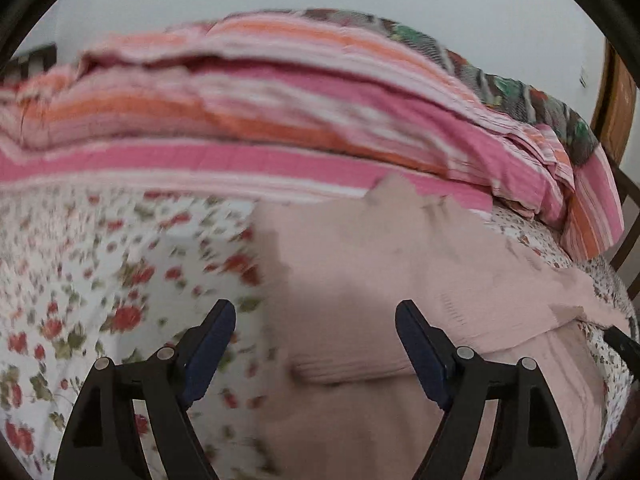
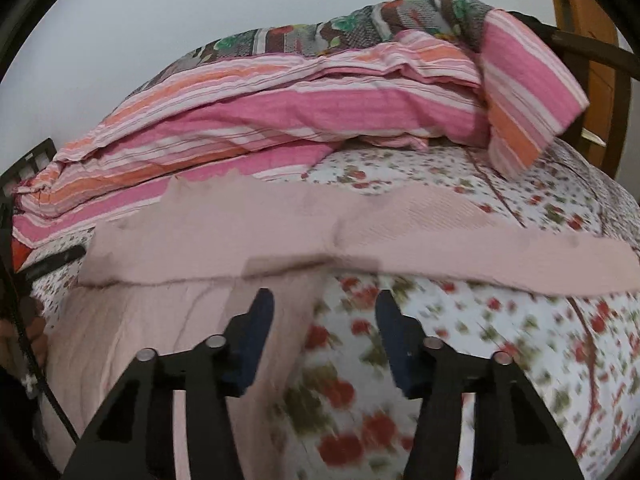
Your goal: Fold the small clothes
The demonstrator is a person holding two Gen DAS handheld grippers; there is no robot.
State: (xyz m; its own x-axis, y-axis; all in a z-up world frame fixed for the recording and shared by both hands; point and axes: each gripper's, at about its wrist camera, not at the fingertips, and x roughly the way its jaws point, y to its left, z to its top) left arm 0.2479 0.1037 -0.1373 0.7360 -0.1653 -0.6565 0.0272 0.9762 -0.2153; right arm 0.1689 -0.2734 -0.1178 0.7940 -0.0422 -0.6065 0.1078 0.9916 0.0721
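Motion blur smears the flowered bedsheet [image 1: 120,280] in the left wrist view, so its small flowers lose their outlines. The pink garment [image 1: 380,280] is also soft there, and its lower part runs off the bottom edge. In the right wrist view the garment's sleeve [image 2: 480,240] is cut by the right edge, and a dark object [image 2: 56,260] at the left is too unclear to identify. The striped blanket [image 2: 280,120] hides the bed behind it.
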